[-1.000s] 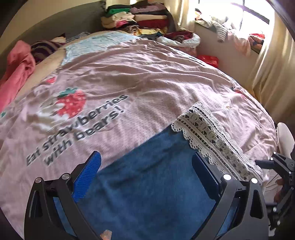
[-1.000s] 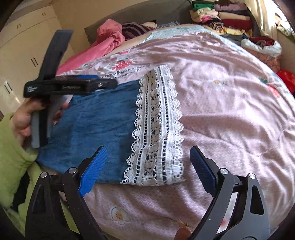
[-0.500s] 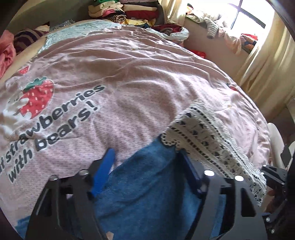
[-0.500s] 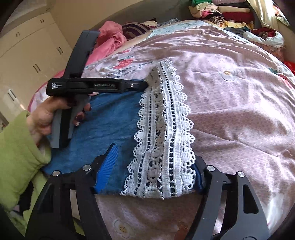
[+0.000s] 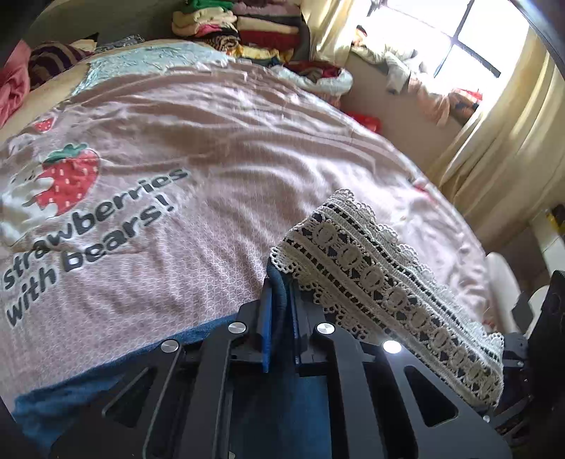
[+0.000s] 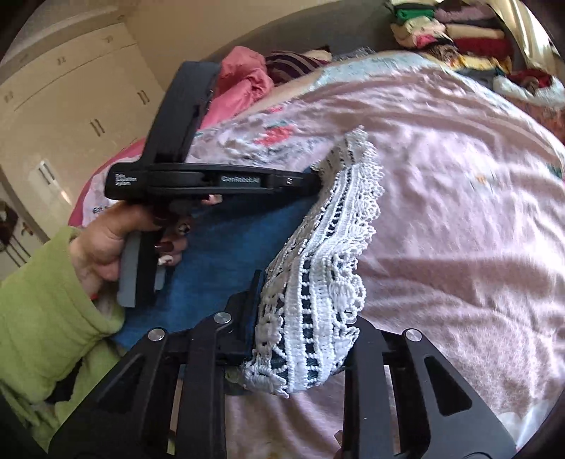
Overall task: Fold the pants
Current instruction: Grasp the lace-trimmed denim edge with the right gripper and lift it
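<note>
- Pinching with both claws: my left claw [image 5: 280,300] has its blue pads drawn nearly together on a bunched edge of the pants [image 5: 282,406], right where the blue cloth meets the lace hem [image 5: 381,279].
- My right claw [image 6: 303,328] is likewise drawn in, its jaws pressed on the near corner of the same lace hem [image 6: 317,282]; the lace drapes over the fingertips, so I cannot tell how much cloth sits between them.
- From the right wrist view I see my left hand [image 6: 116,240], in a green sleeve [image 6: 39,317], holding the other tool side-on, its tip at the far corner of the hem.
- The pants [image 6: 226,247] lie on the bed, on a pink quilt [image 5: 219,148] printed with a strawberry and lettering; the hem end rises off the quilt between my two claws while the rest lies flat.
- The hem band runs from one claw to the other, across the garment. The long axis, I judge, runs from this lace hem back toward me; the waist end is out of view.
- Step in hand, as I judge it: the hem is gripped at both corners and starting to lift for a fold.
- The next move calls for carrying both corners together at the same height toward the hidden waist end, keeping the hem taut so the lace does not sag or slip.
- A stack of folded clothes [image 5: 243,31] sits well apart at the far end of the bed.
</note>
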`<move>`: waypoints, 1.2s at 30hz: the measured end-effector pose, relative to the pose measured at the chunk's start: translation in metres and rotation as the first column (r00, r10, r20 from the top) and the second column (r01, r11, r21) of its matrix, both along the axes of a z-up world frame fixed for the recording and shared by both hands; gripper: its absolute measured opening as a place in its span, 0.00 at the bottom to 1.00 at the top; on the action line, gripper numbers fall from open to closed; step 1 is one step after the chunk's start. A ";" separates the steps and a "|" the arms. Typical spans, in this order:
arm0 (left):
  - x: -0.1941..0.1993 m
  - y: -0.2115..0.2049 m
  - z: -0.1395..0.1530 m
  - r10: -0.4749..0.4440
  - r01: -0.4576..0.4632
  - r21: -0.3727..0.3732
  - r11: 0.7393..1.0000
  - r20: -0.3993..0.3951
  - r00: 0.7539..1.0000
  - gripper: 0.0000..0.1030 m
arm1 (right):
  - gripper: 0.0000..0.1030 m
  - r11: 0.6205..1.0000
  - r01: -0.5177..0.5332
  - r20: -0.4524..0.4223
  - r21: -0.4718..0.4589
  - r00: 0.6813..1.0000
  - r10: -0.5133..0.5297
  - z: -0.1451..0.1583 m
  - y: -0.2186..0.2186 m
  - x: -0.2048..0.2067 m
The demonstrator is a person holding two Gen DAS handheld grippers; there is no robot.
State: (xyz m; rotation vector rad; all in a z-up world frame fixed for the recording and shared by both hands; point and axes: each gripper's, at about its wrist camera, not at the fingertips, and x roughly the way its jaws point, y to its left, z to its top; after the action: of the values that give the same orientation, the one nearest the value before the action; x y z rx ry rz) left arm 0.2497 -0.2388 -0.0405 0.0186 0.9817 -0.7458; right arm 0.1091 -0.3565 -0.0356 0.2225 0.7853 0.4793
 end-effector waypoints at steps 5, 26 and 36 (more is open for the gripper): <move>-0.013 0.029 0.022 0.050 -0.047 -0.101 0.994 0.023 0.998 0.08 | 0.16 0.998 -0.056 0.053 -0.039 0.997 0.058 0.024 0.028 -0.005; -0.082 0.275 0.016 0.525 -0.523 -0.253 0.814 -0.063 0.849 0.32 | 0.16 0.858 -0.403 -0.002 -0.318 0.905 0.424 -0.003 0.220 -0.021; -0.102 0.286 0.007 0.527 -0.536 -0.315 0.783 -0.121 0.841 0.46 | 0.34 0.756 -0.494 -0.015 -0.429 0.840 0.542 -0.011 0.251 -0.057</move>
State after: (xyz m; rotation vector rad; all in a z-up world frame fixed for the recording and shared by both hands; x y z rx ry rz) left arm 0.1482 0.0476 -0.0335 -0.5561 0.8128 -0.3754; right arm 0.0526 -0.1058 -0.0469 -0.4421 0.8186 0.8278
